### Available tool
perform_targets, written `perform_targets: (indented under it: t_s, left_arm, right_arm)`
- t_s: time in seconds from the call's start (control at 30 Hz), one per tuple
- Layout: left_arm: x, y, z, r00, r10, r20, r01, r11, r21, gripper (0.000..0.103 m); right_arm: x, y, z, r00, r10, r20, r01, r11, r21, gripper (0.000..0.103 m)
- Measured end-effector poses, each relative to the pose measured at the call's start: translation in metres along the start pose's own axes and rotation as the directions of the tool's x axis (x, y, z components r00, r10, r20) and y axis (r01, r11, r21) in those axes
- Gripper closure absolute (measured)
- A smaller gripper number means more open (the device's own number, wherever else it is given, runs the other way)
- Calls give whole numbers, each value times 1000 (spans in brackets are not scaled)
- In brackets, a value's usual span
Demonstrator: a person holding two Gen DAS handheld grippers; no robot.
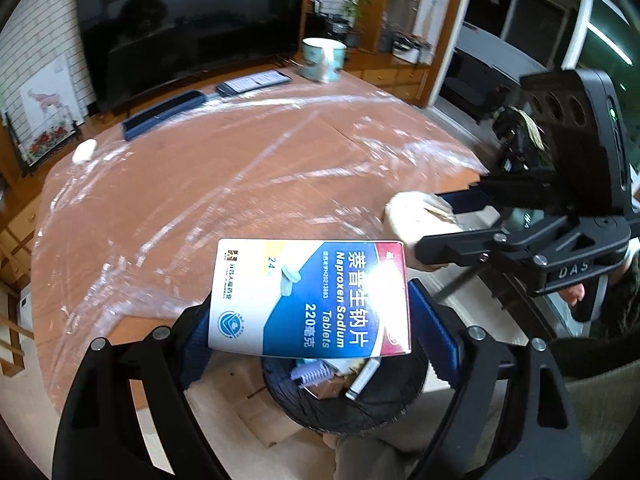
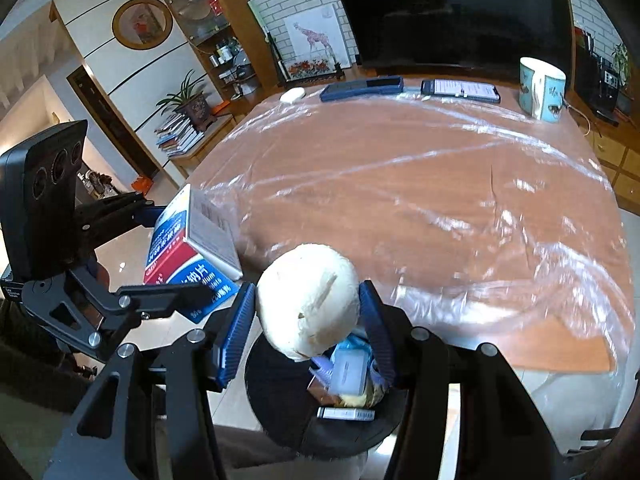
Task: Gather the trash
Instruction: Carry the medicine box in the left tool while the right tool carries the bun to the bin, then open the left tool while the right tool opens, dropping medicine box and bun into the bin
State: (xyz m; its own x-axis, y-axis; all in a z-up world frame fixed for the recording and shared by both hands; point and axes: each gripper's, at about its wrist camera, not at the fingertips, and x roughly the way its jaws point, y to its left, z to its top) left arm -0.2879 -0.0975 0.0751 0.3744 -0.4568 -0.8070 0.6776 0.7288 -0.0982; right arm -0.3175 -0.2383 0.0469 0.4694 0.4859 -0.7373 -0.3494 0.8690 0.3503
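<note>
My left gripper (image 1: 316, 328) is shut on a blue, white and red Naproxen Sodium tablet box (image 1: 312, 296) and holds it above a black-lined trash bin (image 1: 344, 400) with several scraps inside. The box also shows in the right wrist view (image 2: 192, 248). My right gripper (image 2: 308, 320) holds a pale rounded fruit peel (image 2: 308, 300) between its blue pads, above the same bin (image 2: 320, 412). A gap shows beside the left pad. The peel and right gripper show in the left wrist view (image 1: 416, 216), right of the box.
The brown table (image 2: 420, 200) is covered in clear plastic film. At its far edge stand a mug (image 2: 542, 90), a phone (image 2: 460, 90), a dark blue case (image 2: 362, 87) and a small white object (image 2: 292, 95). A TV stands behind.
</note>
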Motion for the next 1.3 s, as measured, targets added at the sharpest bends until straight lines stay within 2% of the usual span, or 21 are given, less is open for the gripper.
perform_targets:
  t_s: [0.17,0.4,0.83,1.07,1.1,1.13,1.2,1.3]
  left_arm:
    - [7,-16,-14,998,-35,-44,36,999,21,16]
    - [30,-30,-33,995,-13,-102,20,998,63,16]
    - [72,-27,-52,985,8,-173,2,999,54,16]
    - [83,-26,-60,983,-6,-182,16,999,51,15]
    - [85,-24,-61,981,-24,-191,33,999,44,14]
    - [87,-23,-61,979,-36,-199,45,998,37,14]
    - [89,-22,-62,977,-44,-211,51,998,30,13]
    - [90,-20,-63,977,-41,-211,48,999,26,3]
  right_arm:
    - [0,4,-22,999,-1,-39,1,1000,5,50]
    - [11,0,-44,996,-22,-88,24,1000,20,50]
    - [46,-13,-61,987,-17,-162,28,997,66,50]
    - [61,-17,-66,980,-16,-197,33,996,85,50]
    - [63,-19,-67,979,-11,-203,30,995,91,47]
    - [65,-20,-68,978,-8,-208,30,994,101,38]
    - [65,-21,-68,979,-3,-206,28,993,118,28]
    - [64,-22,-67,979,-1,-203,26,992,125,27]
